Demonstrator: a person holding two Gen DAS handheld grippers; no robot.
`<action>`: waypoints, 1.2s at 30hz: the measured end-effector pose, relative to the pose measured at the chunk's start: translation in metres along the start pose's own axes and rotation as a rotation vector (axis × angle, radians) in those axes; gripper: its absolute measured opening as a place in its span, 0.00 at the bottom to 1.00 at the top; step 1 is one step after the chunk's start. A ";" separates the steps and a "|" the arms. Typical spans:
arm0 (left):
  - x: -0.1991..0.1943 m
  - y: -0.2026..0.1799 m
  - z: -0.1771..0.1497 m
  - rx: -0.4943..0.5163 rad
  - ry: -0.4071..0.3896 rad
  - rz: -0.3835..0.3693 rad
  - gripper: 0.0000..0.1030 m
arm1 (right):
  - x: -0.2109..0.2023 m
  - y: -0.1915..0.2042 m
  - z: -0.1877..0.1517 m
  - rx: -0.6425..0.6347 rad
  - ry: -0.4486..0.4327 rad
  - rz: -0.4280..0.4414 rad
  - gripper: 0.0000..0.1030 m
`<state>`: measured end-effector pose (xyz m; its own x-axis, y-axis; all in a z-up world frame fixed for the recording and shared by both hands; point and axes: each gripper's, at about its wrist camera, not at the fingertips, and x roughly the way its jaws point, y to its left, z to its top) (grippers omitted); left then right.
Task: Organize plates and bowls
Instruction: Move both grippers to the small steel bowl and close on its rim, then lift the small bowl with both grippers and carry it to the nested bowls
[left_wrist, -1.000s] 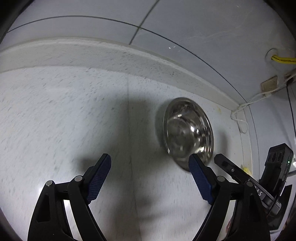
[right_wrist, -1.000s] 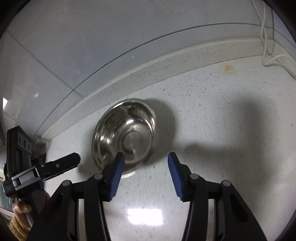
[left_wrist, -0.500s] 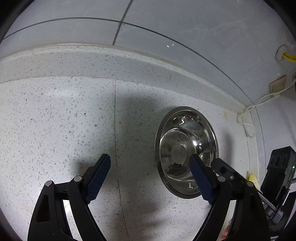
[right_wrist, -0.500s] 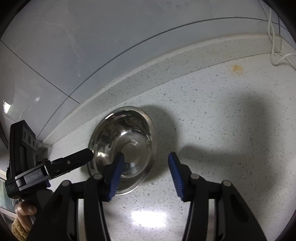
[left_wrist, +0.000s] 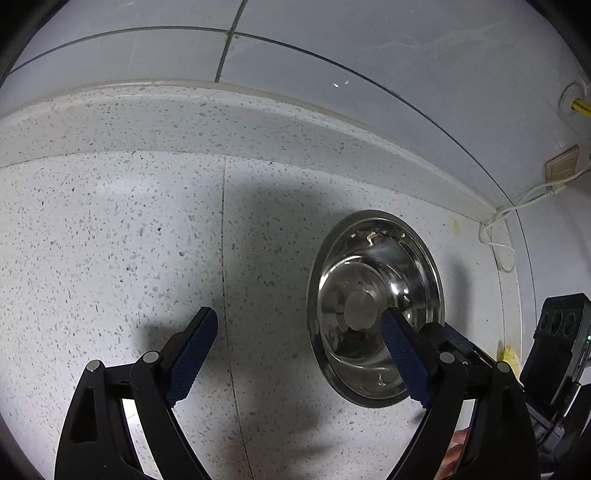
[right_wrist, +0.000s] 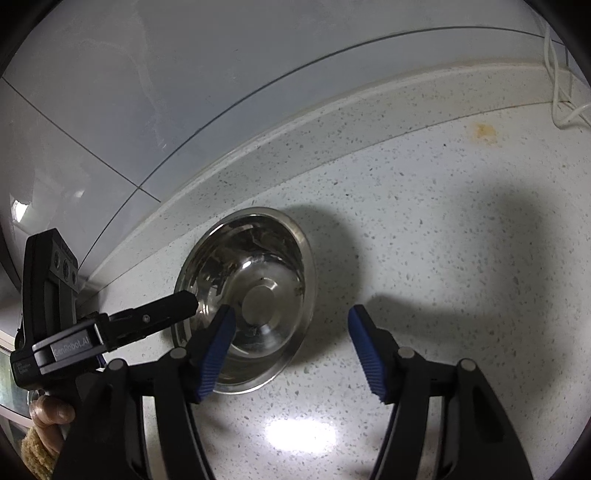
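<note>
Both claws stand open with nothing between their blue pads. Left gripper (left_wrist: 301, 354) points steeply down at the speckled countertop (left_wrist: 110, 258), its jaws spread wide over bare stone beside a seam; its right finger overlaps the near edge of the bowl in that view, but whether it touches cannot be told. Right gripper (right_wrist: 291, 347) also tilts steeply downward; its jaws have just been opening, and they hold nothing, the left pad (right_wrist: 216, 354) lying in front of the bowl's near rim and the right pad over bare counter.

One stainless steel bowl (left_wrist: 373, 306) sits upright on the countertop, near the raised back edge below the tiled wall (left_wrist: 369, 37), and it appears empty. No second dish shows in either view.

From the right wrist camera, the left gripper (right_wrist: 184, 301) reaches in from the left, its black finger tip at the bowl's (right_wrist: 255, 291) left rim, and a person's hand (right_wrist: 50, 413) grips its handle at the lower left. One white cable (left_wrist: 517, 206) trails along the wall corner.
</note>
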<state>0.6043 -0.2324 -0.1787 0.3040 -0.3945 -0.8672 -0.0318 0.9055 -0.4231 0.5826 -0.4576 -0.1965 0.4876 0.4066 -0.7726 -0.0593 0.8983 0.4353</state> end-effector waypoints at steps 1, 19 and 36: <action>0.001 -0.001 0.001 0.003 -0.004 -0.001 0.84 | 0.001 0.000 0.000 0.001 0.002 0.001 0.60; 0.015 -0.017 0.008 0.058 -0.005 0.006 0.86 | -0.001 -0.007 0.003 -0.025 -0.030 0.005 0.68; 0.032 -0.026 0.006 0.080 0.025 -0.044 0.07 | 0.004 -0.007 0.000 0.028 -0.029 0.007 0.08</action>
<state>0.6210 -0.2677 -0.1941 0.2791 -0.4368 -0.8552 0.0574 0.8966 -0.4392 0.5853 -0.4625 -0.2031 0.5121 0.4073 -0.7562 -0.0383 0.8904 0.4536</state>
